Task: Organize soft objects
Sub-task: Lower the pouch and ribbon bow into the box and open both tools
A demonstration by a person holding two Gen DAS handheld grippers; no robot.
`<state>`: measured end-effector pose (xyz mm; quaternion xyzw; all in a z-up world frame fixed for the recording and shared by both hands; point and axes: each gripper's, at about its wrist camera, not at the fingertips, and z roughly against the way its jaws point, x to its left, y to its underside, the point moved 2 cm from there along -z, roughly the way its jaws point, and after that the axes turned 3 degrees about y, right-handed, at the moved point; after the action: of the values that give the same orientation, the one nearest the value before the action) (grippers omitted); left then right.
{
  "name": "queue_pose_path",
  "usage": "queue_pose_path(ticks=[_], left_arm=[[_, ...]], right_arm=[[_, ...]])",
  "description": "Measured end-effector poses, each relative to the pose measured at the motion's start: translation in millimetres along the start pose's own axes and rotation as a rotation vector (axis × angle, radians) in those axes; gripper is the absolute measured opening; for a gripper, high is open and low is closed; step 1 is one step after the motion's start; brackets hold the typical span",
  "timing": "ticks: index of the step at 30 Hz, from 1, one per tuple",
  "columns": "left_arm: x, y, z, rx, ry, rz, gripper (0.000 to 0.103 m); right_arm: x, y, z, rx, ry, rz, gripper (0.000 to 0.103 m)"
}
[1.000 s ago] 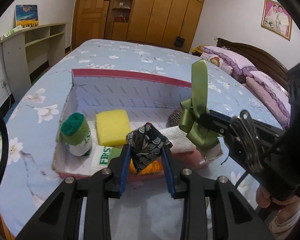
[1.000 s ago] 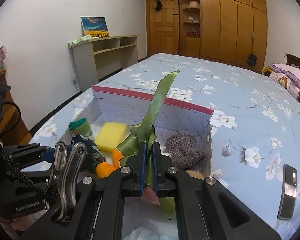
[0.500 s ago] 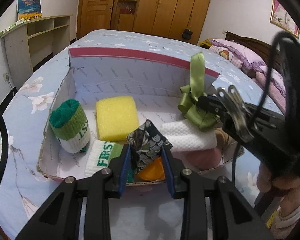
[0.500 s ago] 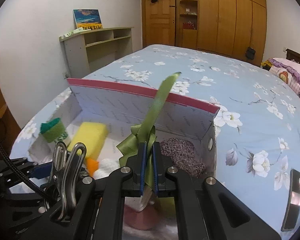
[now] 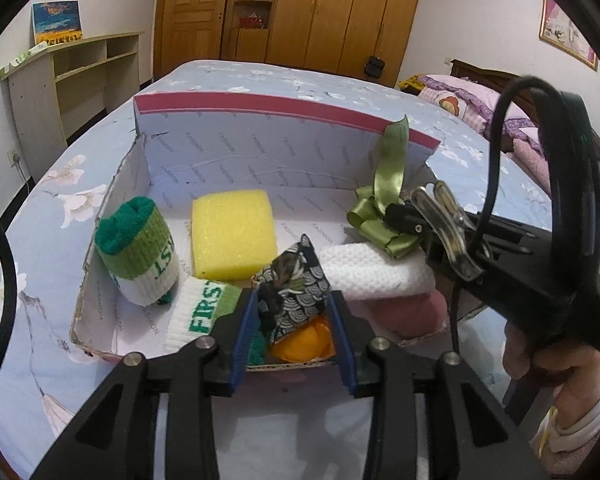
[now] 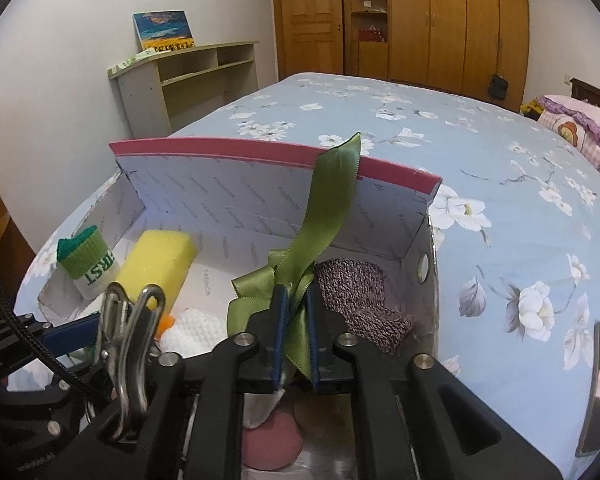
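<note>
Two soft, light things hung over the pink-rimmed cardboard box (image 5: 284, 108): left gripper (image 5: 294, 344) fingers, just loosening, flanked a limp patterned cloth pouch (image 5: 296, 288); right gripper (image 6: 296, 340) fingers, easing apart, bracketed a slippery green satin ribbon bow (image 6: 300, 264) at its knot.

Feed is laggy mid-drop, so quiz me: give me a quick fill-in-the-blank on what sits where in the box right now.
1. The left gripper has a dark wave-patterned cloth pouch between its ____ pads.
2. The green satin ribbon bow sits between the ____ gripper's pads.
3. The foam sponge lying in the cardboard box is ____.

Missing words: blue; right; yellow
</note>
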<state>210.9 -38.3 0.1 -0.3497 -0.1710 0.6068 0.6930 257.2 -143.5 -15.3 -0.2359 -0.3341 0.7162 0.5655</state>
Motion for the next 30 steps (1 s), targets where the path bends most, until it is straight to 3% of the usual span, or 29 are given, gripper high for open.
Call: queue_pose_path(ticks=[6, 18, 30], left_arm=[[-2.1, 0.5, 7.3, -0.01, 0.003, -0.008, 0.052], [0.0, 5.0, 33.7, -0.024, 0.006, 0.0, 0.052], [-17.3, 22.9, 57.7, -0.011, 0.041, -0.021, 0.052]], right_arm=[[0.3, -2.7, 10.8, -0.019, 0.0, -0.009, 0.028], [4.1, -1.5, 46.3, -0.054, -0.012, -0.009, 0.029], [12.8, 31.7, 94.4, -0.061, -0.033, -0.012, 0.03]])
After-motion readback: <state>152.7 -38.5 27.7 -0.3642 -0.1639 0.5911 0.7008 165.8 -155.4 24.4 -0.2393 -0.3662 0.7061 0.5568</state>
